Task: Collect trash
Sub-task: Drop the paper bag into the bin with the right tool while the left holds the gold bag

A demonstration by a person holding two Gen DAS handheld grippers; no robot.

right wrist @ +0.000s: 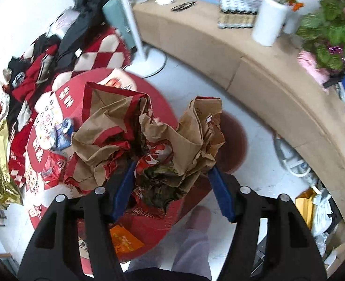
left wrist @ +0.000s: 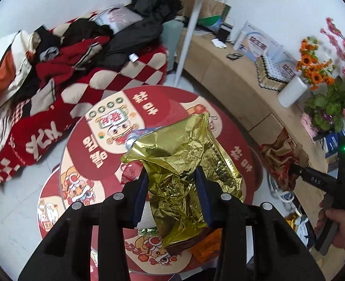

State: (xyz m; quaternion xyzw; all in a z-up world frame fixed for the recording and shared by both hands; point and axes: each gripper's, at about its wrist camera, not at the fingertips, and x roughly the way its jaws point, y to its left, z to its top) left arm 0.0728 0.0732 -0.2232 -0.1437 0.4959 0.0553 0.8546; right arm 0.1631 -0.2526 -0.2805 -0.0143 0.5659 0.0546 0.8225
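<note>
Left gripper (left wrist: 172, 194): tongs clamped on crumpled gold foil bag (left wrist: 184, 161), held above round red table (left wrist: 83, 149). Right gripper (right wrist: 172, 187): tongs clamped on crumpled brown-and-red paper bag (right wrist: 149, 138), above table's 3 o'clock edge. Blue can (right wrist: 63, 132) on table, 9 o'clock of paper bag.

The foil bag (left wrist: 184, 161) is shining gold. The paper bag (right wrist: 149, 140) is showing brown with red edges. The round counter (left wrist: 83, 154) is wearing red and cream cartoon pictures. The blanket (left wrist: 116, 70) is showing red and cream diamonds.
</note>
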